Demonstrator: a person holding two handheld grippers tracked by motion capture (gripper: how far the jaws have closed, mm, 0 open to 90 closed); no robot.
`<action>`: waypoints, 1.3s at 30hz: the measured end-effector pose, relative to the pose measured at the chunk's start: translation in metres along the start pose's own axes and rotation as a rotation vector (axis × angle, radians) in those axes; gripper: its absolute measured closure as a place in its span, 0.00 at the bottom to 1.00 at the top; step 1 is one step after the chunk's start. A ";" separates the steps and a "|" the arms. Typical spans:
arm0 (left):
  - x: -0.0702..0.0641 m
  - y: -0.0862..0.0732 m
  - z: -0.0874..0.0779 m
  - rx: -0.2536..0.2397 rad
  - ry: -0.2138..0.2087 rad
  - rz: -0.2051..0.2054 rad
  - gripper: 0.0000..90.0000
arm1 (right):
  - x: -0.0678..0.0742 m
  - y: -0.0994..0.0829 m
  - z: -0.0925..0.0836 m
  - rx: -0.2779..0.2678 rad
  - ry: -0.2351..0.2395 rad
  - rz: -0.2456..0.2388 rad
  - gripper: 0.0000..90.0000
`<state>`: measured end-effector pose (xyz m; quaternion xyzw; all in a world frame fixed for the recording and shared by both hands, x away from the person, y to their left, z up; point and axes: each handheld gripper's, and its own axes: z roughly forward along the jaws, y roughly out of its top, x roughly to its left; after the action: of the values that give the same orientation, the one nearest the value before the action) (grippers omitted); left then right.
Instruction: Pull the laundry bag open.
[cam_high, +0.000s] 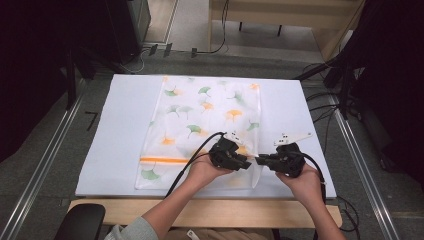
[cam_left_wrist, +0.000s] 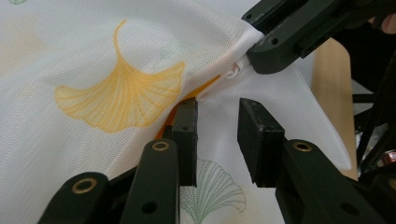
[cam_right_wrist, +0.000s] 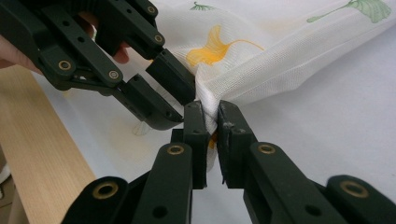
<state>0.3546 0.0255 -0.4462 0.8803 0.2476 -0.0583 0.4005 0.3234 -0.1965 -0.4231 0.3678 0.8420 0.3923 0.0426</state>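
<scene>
A white mesh bag (cam_high: 200, 115) printed with green and yellow ginkgo leaves lies flat on the white board (cam_high: 120, 130). An orange zipper (cam_high: 157, 160) runs across its near end. My right gripper (cam_high: 259, 160) (cam_right_wrist: 211, 121) is shut on a bunched fold of the bag's near right edge, lifting it slightly. In the left gripper view it (cam_left_wrist: 250, 49) pinches the fabric at top right. My left gripper (cam_high: 248, 162) (cam_left_wrist: 217, 135) stands open just over the bag next to that pinch, its jaws apart beside the orange zipper (cam_left_wrist: 205, 88). In the right gripper view its tips (cam_right_wrist: 184, 105) nearly touch the fold.
The board rests on a wooden table whose front edge (cam_high: 200, 210) runs below the hands. Metal rails (cam_high: 45, 160) flank both sides. Cables (cam_high: 330, 100) and dark equipment stand at the right and back. A black rounded object (cam_high: 80, 222) sits at the lower left.
</scene>
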 end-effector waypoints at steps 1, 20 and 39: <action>0.000 0.000 -0.001 0.003 0.004 0.009 0.76 | 0.000 0.000 0.000 0.000 0.002 -0.003 0.94; -0.009 0.001 0.006 0.016 0.006 -0.011 0.91 | 0.008 0.003 0.003 0.032 0.018 -0.028 0.95; -0.006 -0.002 0.003 -0.008 -0.014 -0.070 1.00 | 0.009 0.002 0.003 0.034 0.042 -0.016 0.95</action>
<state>0.3489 0.0221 -0.4476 0.8690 0.2757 -0.0775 0.4036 0.3196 -0.1881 -0.4218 0.3533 0.8523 0.3850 0.0219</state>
